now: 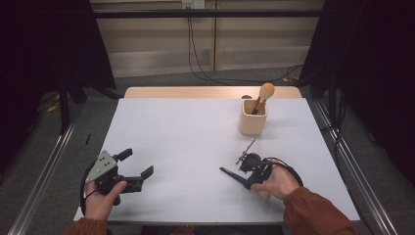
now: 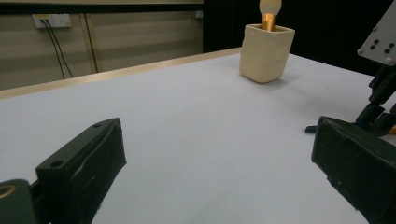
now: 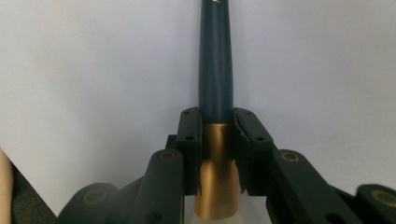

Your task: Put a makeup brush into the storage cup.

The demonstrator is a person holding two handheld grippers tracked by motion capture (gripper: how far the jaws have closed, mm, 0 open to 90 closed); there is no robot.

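My right gripper [image 1: 247, 179] lies low over the white table [image 1: 186, 142] at the front right, shut on a makeup brush. In the right gripper view the pads [image 3: 190, 135] clamp the brush where its gold ferrule [image 3: 215, 168] meets the dark blue handle [image 3: 215, 60], which points away over the table. From above, the handle [image 1: 230, 174] sticks out to the left. A beige cup [image 1: 253, 117] at the back right holds another brush with a tan head [image 1: 266, 91]. My left gripper [image 1: 137, 163] rests at the front left, open with nothing between its jaws.
A thin small tool [image 1: 246, 150] lies on the table between the cup and my right gripper. In the left gripper view the cup [image 2: 265, 53] stands far ahead and the right gripper [image 2: 380, 93] shows at the right edge. Metal rails run along both table sides.
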